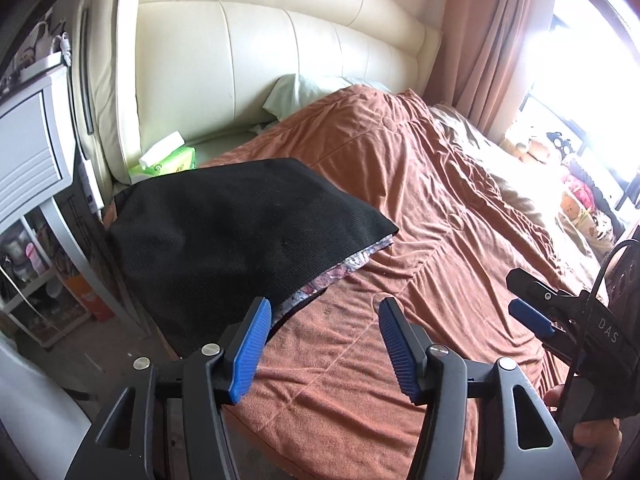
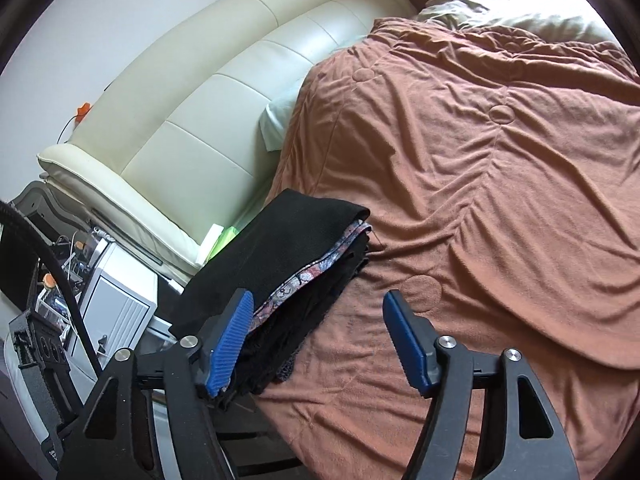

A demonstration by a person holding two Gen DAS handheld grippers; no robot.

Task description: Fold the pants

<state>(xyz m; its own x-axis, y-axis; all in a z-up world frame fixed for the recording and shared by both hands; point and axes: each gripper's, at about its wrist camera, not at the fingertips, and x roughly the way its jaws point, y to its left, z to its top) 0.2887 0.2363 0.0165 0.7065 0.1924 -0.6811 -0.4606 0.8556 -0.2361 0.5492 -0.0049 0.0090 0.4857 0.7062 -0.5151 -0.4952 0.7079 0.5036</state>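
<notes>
On my left wrist view the folded black pants lie in the left middle of the frame, on the near left corner of the bed, resting on the rust-brown bedspread. A patterned lining edge shows along the lower right side of the fold. My left tongs sit at the bottom centre with the blue pads spread wide apart and nothing between them; the left pad overlaps the pants' lower edge in the picture, but I cannot tell whether it touches. At the right edge I see my right tongs from the side, and part of the hand below them.

On the right wrist view the pants appear in the lower left centre as a stacked fold, patterned edge facing right, with a frilly black layer underneath. The right tongs are also wide open and hold nothing, only bedspread visible between the pads.

A cream padded headboard fills the upper left of both views. A green tissue pack lies just behind the pants, a pale pillow pokes out from under the bedspread, and a white cabinet stands beside the bed at lower left.
</notes>
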